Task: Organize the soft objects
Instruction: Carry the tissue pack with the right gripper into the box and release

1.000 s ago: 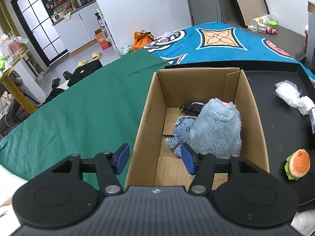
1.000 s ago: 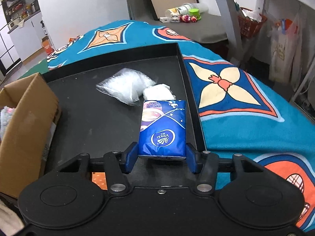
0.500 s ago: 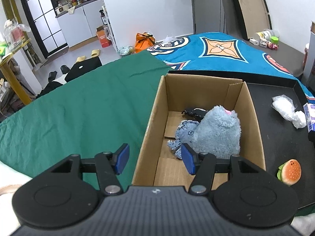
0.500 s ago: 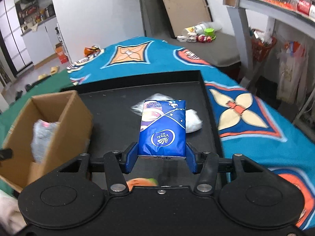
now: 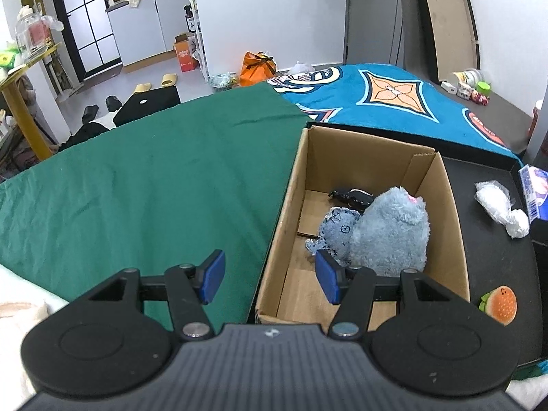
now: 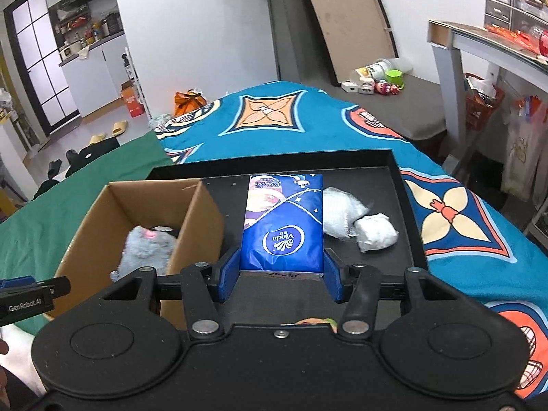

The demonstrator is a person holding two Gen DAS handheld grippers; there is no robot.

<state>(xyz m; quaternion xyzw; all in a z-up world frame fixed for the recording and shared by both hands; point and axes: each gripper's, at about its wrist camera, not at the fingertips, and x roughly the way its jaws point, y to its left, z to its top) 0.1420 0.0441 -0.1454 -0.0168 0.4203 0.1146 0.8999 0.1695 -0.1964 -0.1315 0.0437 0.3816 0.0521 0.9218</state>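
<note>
My right gripper (image 6: 281,279) is shut on a blue Vinda tissue pack (image 6: 282,224) and holds it above the black tray (image 6: 406,226), just right of the cardboard box (image 6: 202,219). The pack's edge also shows in the left wrist view (image 5: 533,191). The box (image 5: 455,226) holds a grey-blue plush (image 5: 390,233), a small blue denim toy (image 5: 334,229) and a black item (image 5: 352,197). My left gripper (image 5: 269,275) is open and empty, hovering over the box's near left corner. A burger toy (image 5: 500,304) lies on the tray.
A clear plastic bag with white soft stuff (image 6: 356,221) lies on the tray, also in the left wrist view (image 5: 500,205). A green cloth (image 5: 137,191) covers the left; a teal patterned cloth (image 6: 274,120) lies beyond. A metal shelf leg (image 6: 445,78) stands at right.
My right gripper lifted the tissue pack and swung left, bringing the box into its view. My left gripper pulled back and up slightly, staying open.
</note>
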